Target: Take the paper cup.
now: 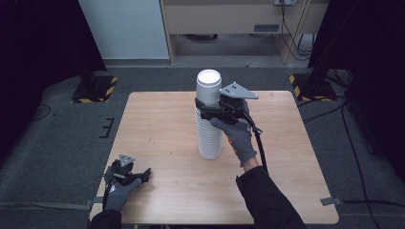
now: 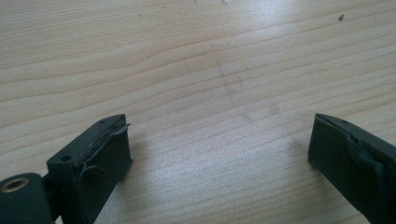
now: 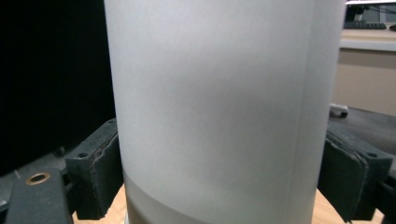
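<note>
A tall stack of white cups [image 1: 210, 138] stands near the middle of the wooden table [image 1: 157, 124]. My right gripper [image 1: 203, 108] reaches in from the right at the level of the top cup [image 1: 208, 86]. In the right gripper view its two black jaws press the cup [image 3: 210, 93] from both sides, and a second cup's edge shows just beneath. My left gripper [image 1: 143, 174] lies on the table near the front left corner. Its jaws stand wide apart over bare wood [image 2: 219, 84], with nothing between them.
Two stand bases with yellow-black stripes [image 1: 95, 88] [image 1: 310, 86] sit on the grey floor beyond the table's far corners. Cables [image 1: 353, 143] run along the floor on the right. A wooden cabinet [image 1: 229, 19] stands at the back.
</note>
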A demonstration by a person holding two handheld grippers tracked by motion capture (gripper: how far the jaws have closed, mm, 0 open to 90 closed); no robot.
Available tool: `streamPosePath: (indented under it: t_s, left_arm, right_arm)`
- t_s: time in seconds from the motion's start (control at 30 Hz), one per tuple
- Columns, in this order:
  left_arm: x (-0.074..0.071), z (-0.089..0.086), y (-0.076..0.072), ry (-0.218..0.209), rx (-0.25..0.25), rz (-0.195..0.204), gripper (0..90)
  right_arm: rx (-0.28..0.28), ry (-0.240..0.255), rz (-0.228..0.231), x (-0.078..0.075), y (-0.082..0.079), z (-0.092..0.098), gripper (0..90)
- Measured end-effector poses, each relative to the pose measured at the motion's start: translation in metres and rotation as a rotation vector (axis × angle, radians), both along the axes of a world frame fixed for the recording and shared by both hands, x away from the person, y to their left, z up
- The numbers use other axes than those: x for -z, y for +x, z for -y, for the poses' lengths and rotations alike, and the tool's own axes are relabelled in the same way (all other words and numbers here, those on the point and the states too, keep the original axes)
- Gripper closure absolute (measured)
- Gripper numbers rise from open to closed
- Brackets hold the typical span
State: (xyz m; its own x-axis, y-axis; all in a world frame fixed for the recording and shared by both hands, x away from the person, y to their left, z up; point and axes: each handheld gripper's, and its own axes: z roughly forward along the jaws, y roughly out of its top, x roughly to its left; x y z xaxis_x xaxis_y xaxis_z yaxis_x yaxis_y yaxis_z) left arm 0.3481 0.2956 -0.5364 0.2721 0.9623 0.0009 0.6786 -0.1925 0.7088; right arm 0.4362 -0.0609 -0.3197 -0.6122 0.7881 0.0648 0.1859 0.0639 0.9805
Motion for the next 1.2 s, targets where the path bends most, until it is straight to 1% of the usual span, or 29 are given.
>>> streamPosePath:
  t_s: [0.07, 0.17, 0.73, 0.87, 1.1, 1.2]
  left_arm:
    - [0.000, 0.000, 0.000, 0.000, 0.000, 0.000, 5.0]
    - [0.000, 0.000, 0.000, 0.000, 0.000, 0.000, 5.0]
    - [0.000, 0.000, 0.000, 0.000, 0.001, 0.000, 5.0]
    - [0.000, 0.000, 0.000, 0.000, 0.000, 0.000, 5.0]
    - [0.000, 0.000, 0.000, 0.000, 0.001, 0.000, 4.9]
    - [0.000, 0.000, 0.000, 0.000, 0.001, 0.000, 5.0]
  right_arm:
    - [-0.002, 0.012, 0.003, -0.003, 0.000, 0.001, 13.8]
    - [-0.006, 0.011, 0.010, -0.008, -0.001, 0.002, 13.8]
    - [-0.028, 0.067, 0.041, -0.029, -0.002, 0.004, 14.1]
    - [-0.032, 0.093, 0.048, -0.034, -0.003, 0.005, 14.1]
    - [-0.030, 0.113, 0.062, -0.040, -0.004, 0.008, 14.1]
    - [-0.026, 0.134, 0.071, -0.044, -0.006, 0.009, 14.1]
